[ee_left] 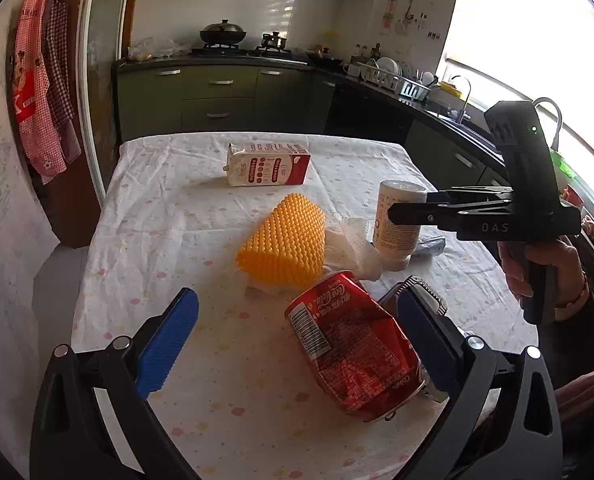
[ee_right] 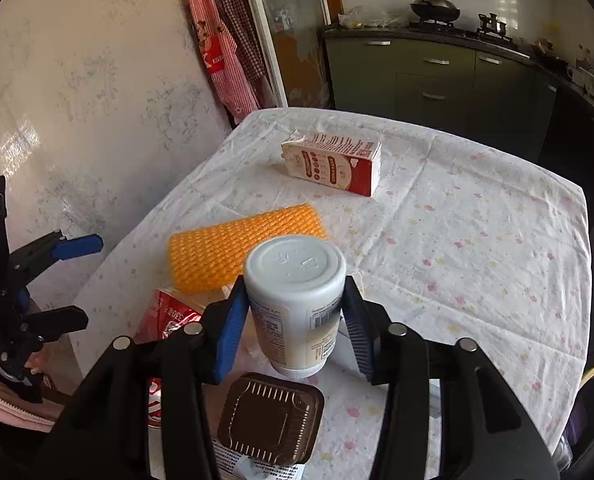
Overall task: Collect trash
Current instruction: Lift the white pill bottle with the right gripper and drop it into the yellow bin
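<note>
Bottle: white, cloudy plastic with a flat cap and printed label, clamped in my right gripper. Left gripper gapes wide, holding nothing.

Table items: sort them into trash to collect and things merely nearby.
Trash for the job:
- white bottle, gripped in the right claw
- crushed red can, between the left claw's open fingers
- orange foam net
- milk carton
- brown plastic lid

Just nearby:
- aprons on the wall
- wok on the stove
- dish rack
</note>
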Motion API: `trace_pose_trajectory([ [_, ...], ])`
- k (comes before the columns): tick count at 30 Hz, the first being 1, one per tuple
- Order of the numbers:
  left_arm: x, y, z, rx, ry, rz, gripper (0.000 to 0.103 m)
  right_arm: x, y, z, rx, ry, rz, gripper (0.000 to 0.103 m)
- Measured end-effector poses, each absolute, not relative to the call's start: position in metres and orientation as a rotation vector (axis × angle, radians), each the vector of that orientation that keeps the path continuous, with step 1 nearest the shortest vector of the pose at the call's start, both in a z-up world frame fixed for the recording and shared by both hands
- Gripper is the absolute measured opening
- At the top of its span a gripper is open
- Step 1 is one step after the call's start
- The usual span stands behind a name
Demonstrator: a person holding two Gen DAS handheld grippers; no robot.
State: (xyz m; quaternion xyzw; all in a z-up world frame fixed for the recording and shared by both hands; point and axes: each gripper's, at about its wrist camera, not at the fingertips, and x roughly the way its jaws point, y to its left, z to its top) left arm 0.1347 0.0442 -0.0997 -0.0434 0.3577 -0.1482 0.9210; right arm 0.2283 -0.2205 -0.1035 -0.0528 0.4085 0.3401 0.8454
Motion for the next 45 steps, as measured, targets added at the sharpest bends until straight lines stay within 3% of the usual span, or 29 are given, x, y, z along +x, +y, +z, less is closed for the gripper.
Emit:
trace_pose_trajectory([
  [14, 0.134, 0.030, -0.096, -0.068, 0.736, -0.306, 0.098, 0.206, -0.280, -0.073, 0.080, 0.739, 0.700, 0.045],
  [22, 0.137, 0.017, -0.096, -0.050, 0.747, -0.319, 0.098, 0.185, -0.395, -0.056, 0.152, 0.624, 0.347, 0.045],
  [30, 0.143, -0.003, -0.098, -0.024, 0.772, -0.318, 0.098, 0.173, -0.519, -0.096, 0.218, 0.682, -0.063, 0.045],
  [38, 0.145, -0.022, -0.100, 0.013, 0.791, -0.317, 0.098, 0.174, -0.569, -0.145, 0.236, 0.776, -0.226, 0.046],
  [40, 0.146, -0.024, -0.101, 0.015, 0.797, -0.317, 0.098, 0.175, -0.574, -0.153, 0.248, 0.791, -0.236, 0.057],
  [45, 0.146, -0.025, -0.102, 0.011, 0.811, -0.307, 0.098, 0.165, -0.577, -0.155, 0.291, 0.770, -0.221, 0.059],
])
